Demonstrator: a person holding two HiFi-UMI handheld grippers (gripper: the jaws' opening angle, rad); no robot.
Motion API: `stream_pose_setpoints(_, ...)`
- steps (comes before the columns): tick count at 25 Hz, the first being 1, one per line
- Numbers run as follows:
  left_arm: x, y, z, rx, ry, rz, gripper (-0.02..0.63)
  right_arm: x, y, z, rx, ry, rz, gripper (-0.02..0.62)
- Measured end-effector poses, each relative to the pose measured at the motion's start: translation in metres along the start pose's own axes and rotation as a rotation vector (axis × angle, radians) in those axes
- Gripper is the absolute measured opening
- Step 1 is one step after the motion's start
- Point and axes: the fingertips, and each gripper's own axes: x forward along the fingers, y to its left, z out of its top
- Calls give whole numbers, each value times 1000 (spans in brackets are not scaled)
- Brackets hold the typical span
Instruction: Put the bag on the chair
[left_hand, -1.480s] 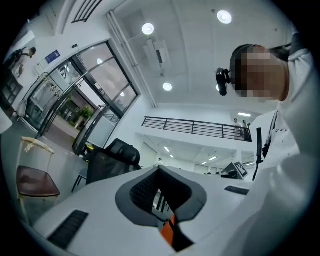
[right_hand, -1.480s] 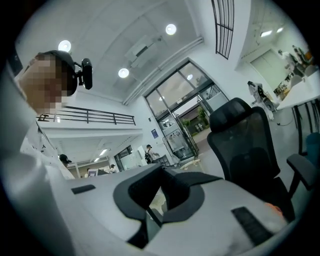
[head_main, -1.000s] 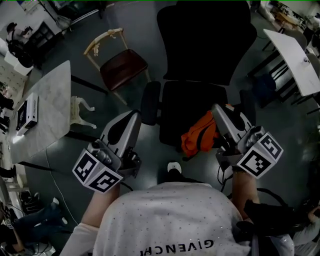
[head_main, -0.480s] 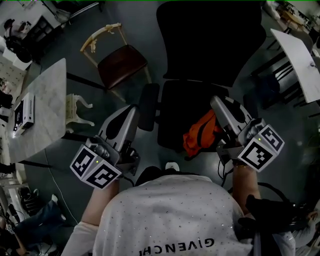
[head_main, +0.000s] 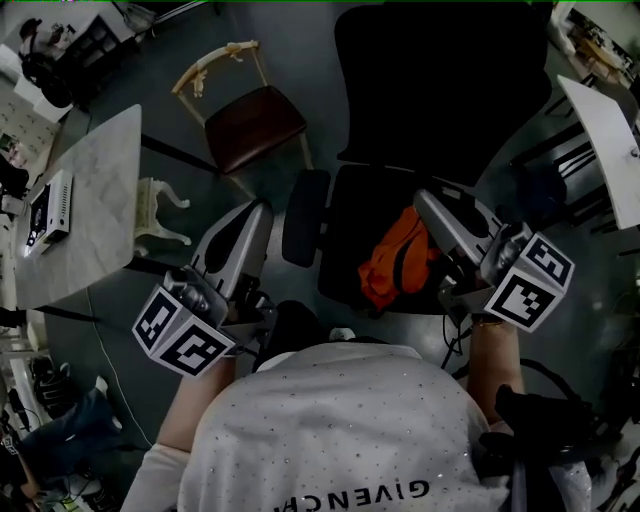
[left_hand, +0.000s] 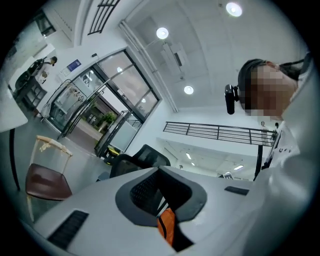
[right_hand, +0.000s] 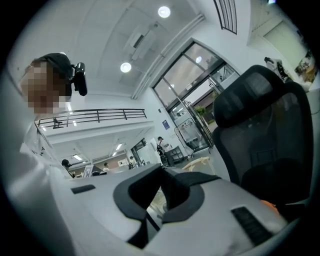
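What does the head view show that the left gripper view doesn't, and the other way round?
Only the head view: the marble table, the right gripper, and the whole orange bag over the black office chair's seat. Only the left gripper view: ceiling lights, glass doors and a railing. Both: the wooden chair, the black office chair and some orange of the bag.

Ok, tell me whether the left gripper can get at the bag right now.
Probably not directly: the armrest lies between the left gripper and the bag on the seat, and the gripper's fingers are together. Over the armrest looks open.
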Motion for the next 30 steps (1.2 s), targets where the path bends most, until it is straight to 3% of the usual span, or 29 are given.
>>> stream_pose_setpoints(2, -8, 11, 0, -12, -6, 22, 0, 9, -4, -5, 8, 15, 1, -2)
stream_pose_setpoints(6, -10, 40, 2, 42, 21, 58, 2, 38, -14, -10, 13, 38, 5, -2)
stream_pose_setpoints(21, 46, 139, 17, -25, 104, 2, 2, 117, -71, -9, 25, 148, -68, -2)
stream_pose_setpoints(26, 57, 160, 6, -36, 147, 0, 2, 129, -90, -24, 20, 185, -75, -2)
stream_pose_setpoints(30, 60, 162, -5, -40, 185, -14, 2, 140, -120, -69, 74, 300, -113, 0)
